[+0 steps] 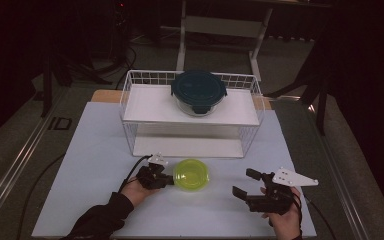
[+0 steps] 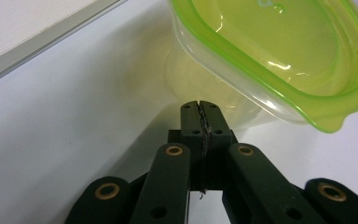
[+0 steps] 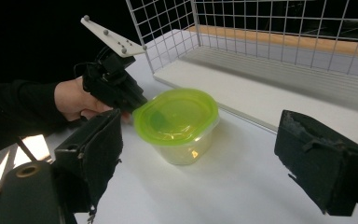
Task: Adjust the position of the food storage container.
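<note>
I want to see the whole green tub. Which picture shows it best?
The right gripper view: the green tub sits whole there, lid on, see-through sides clear. The left gripper view shows part of it up close, cut off at the edge. The high view shows it small, mainly its lid.

tools: 2 (image 1: 170, 181) | containers: 2 (image 1: 191, 174) | wire racks: 1 (image 1: 130, 95)

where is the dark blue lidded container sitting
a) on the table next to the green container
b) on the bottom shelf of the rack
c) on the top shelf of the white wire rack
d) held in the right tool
c: the high view shows the dark blue lidded container resting on the top shelf of the white wire rack, well behind the green container on the table.
</note>
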Motion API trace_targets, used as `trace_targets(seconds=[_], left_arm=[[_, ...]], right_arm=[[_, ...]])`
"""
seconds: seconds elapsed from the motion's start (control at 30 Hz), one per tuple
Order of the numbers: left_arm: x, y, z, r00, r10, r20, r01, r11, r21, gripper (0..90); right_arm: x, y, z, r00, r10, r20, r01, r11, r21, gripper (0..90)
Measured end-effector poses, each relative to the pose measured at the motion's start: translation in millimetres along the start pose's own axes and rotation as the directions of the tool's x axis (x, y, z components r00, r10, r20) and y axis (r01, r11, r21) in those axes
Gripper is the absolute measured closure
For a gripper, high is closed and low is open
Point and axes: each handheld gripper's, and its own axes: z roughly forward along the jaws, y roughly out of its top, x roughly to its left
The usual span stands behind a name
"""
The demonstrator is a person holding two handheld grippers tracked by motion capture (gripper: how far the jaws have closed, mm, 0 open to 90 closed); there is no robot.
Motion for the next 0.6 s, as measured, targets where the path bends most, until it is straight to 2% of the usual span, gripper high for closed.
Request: trace_targets(seconds=[0.07, 0.23, 0.33, 0.43, 0.47, 0.5, 0.6], left_arm=[[0.1, -0.4, -0.9, 1.0000, -0.001, -0.003, 0.001, 1.0000, -0.002, 88.9], [1.3, -6.5, -18.6, 0.9999, 0.005, -0.015, -0.005, 0.9997, -0.022, 88.6], [2.3, -11.6, -30.4, 0.9999, -0.010, -0.013, 0.009, 0.9987, -0.049, 87.2], [0.9, -16.2, -44.4, 0.9998, -0.017, -0.008, 0.016, 0.9971, -0.075, 80.8], [0.9, -16.2, -44.4, 0.9998, -0.017, -0.008, 0.016, 0.9971, -0.075, 77.6], [-1.6, -18.5, -54.1, 0.9999, -0.012, -0.004, 0.011, 0.9957, -0.092, 77.6], [-6.4, -20.6, -64.6, 0.9999, -0.009, -0.004, 0.009, 0.9939, -0.110, 67.2]], right_arm=[[0.0, -0.1, -0.1, 1.0000, 0.000, 0.000, 0.000, 1.000, 0.000, 14.8], [0.6, -0.1, 0.2, 1.0000, -0.004, 0.001, 0.004, 1.000, 0.001, 14.8], [1.3, 0.4, -0.3, 0.9999, -0.012, 0.009, 0.012, 1.000, 0.003, 14.8], [2.2, 0.8, -0.8, 0.9998, -0.015, 0.013, 0.015, 1.000, 0.003, 14.8], [2.2, 0.8, -0.8, 0.9998, -0.015, 0.013, 0.015, 1.000, 0.003, 14.8], [2.5, 1.0, -1.0, 0.9998, -0.015, 0.012, 0.015, 1.000, 0.003, 14.8], [2.2, 1.4, -0.9, 0.9998, -0.013, 0.013, 0.013, 1.000, -0.002, 14.8]])
